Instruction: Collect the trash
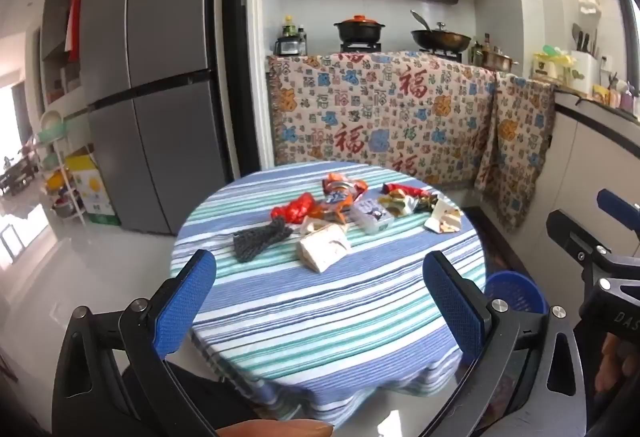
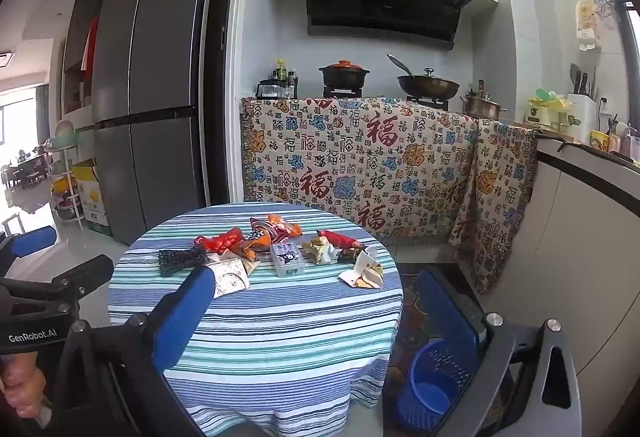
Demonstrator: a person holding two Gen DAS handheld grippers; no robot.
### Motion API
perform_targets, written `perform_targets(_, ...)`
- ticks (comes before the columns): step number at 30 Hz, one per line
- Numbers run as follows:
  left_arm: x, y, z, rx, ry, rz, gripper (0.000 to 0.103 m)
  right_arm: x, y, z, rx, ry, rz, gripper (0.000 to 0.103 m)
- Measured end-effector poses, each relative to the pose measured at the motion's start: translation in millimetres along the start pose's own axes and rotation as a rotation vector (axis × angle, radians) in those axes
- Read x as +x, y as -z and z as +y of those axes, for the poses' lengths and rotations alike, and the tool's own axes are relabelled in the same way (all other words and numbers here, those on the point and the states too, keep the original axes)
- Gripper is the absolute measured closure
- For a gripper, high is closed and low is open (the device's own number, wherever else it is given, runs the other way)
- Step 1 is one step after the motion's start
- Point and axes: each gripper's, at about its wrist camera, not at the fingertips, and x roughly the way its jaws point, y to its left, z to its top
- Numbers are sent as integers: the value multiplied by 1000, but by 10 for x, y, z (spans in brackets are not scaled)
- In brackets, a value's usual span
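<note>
Both the left hand-held gripper (image 1: 320, 289) and the right hand-held gripper (image 2: 320, 313) are held wide open, empty. Crumpled wrappers (image 1: 340, 197) are scattered mid-bench on the round striped-cloth bench (image 1: 320, 317); the blue perforated plastic basket (image 2: 430, 389) stands on the floor, near right.

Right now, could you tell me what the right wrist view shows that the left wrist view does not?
Only the right wrist view looks down into the blue basket on the floor right of the table; its inside looks empty. It also shows the left tongs' body at its left edge.

Only the left wrist view shows the open left tongs framing the wrappers, and just the basket's rim.

Both show the striped table with the trash pile, including the grey mesh piece and the small clear box. The right tongs are open too.
</note>
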Motion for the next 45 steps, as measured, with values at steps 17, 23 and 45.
perform_targets(17,2,8,-32,5,14,8,0,-59,-34,-28,13,26,-10,0)
perform_targets(23,-6,1,-30,0,19,12,0,-61,-26,-33,13,28,-10,0)
perform_targets(45,-5,6,-106,11,28,14,0,-64,-12,-89,20,38,-12,0)
